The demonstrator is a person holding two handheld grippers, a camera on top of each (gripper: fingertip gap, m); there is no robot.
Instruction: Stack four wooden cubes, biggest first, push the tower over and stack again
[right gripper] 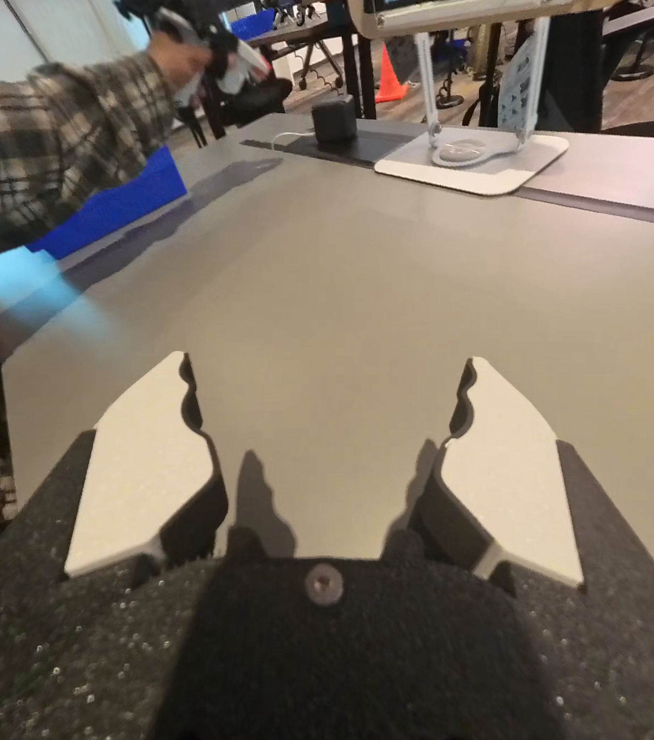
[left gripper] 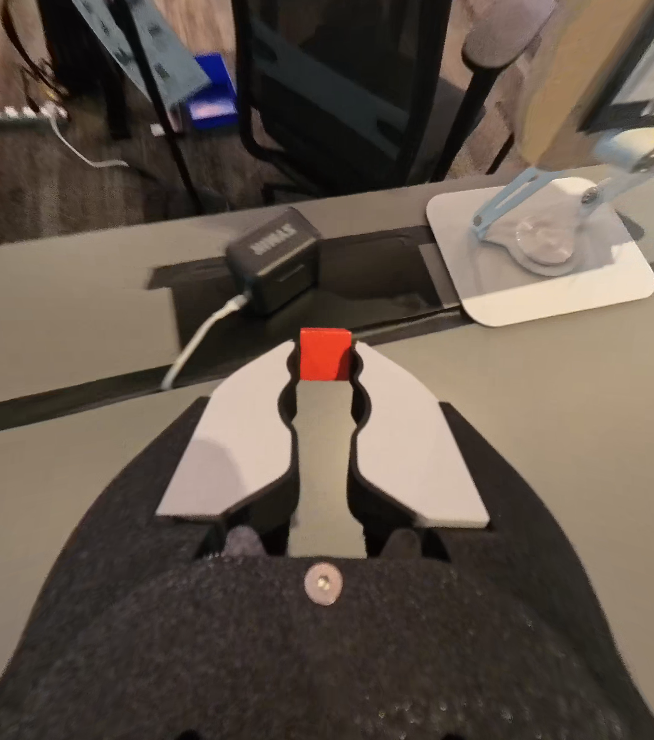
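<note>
In the left wrist view my left gripper (left gripper: 324, 356) is shut on a small red wooden cube (left gripper: 324, 354), pinched between the tips of its white fingers (left gripper: 253, 404) and held above the grey table (left gripper: 57, 500). In the right wrist view my right gripper (right gripper: 327, 360) is open and empty, low over the bare grey table (right gripper: 357, 280). A light blue block (right gripper: 25, 276), blurred, sits at the left edge of that view, next to a person's hand. No other cubes show in either view.
A black charger block (left gripper: 273, 264) with a white cable stands in a dark recessed strip at the table's back. A white stand base (left gripper: 537, 256) sits to its right. A blue bin (right gripper: 117, 208) and a person in a plaid shirt (right gripper: 37, 132) are at the left. Across from one pair of fingers to the other is roughly 60 cm. The left tips stand about 12 cm off the black charger block (left gripper: 273, 264).
</note>
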